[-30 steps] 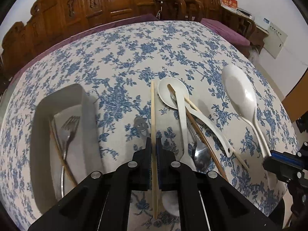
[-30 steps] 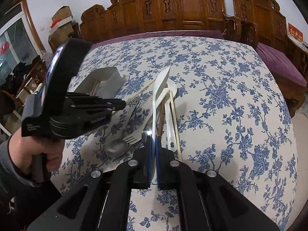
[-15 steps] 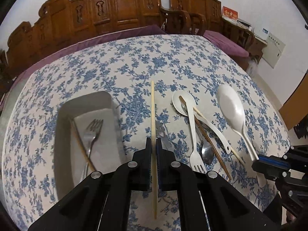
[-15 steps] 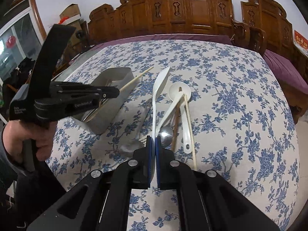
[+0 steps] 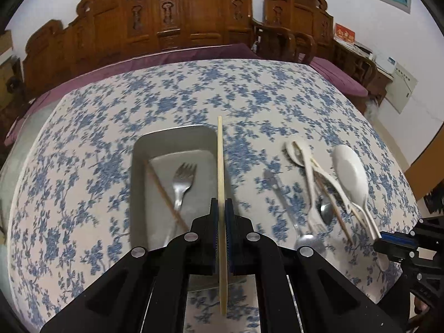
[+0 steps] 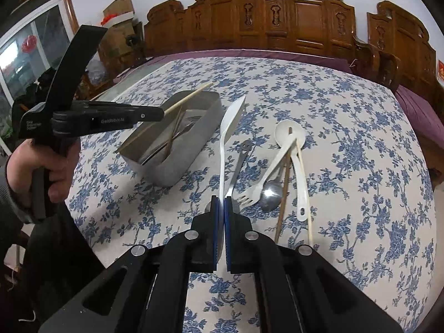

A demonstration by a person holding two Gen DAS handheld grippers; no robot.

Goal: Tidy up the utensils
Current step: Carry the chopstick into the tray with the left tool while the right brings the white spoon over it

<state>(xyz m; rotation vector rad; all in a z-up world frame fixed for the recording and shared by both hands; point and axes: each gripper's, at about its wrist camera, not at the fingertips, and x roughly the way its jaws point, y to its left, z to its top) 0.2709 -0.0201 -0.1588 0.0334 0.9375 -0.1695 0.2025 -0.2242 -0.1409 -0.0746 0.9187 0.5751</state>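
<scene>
My left gripper (image 5: 221,202) is shut on a pale wooden chopstick (image 5: 220,161), held in the air above the right rim of the metal tray (image 5: 172,133). In the tray lie a metal fork (image 5: 181,183) and another chopstick (image 5: 163,191). My right gripper (image 6: 221,202) is shut on the handle of a large white serving spoon (image 6: 234,116), whose bowl points toward the tray (image 6: 180,163). The right wrist view shows the left gripper (image 6: 159,113) with its chopstick (image 6: 191,95) above the tray. The right gripper (image 5: 387,242) shows at the edge of the left wrist view.
On the blue-flowered tablecloth (image 6: 347,127) right of the tray lie a metal spoon with a face-shaped handle (image 6: 241,161), a white fork (image 6: 258,186), a white spoon (image 6: 290,133), another metal spoon (image 6: 270,191) and two chopsticks (image 6: 283,194). A hand (image 6: 41,166) holds the left gripper. Carved wooden chairs ring the table.
The left gripper has carried its chopstick left, from over the loose utensils to over the tray's right rim. The right gripper has shifted slightly with the white spoon held.
</scene>
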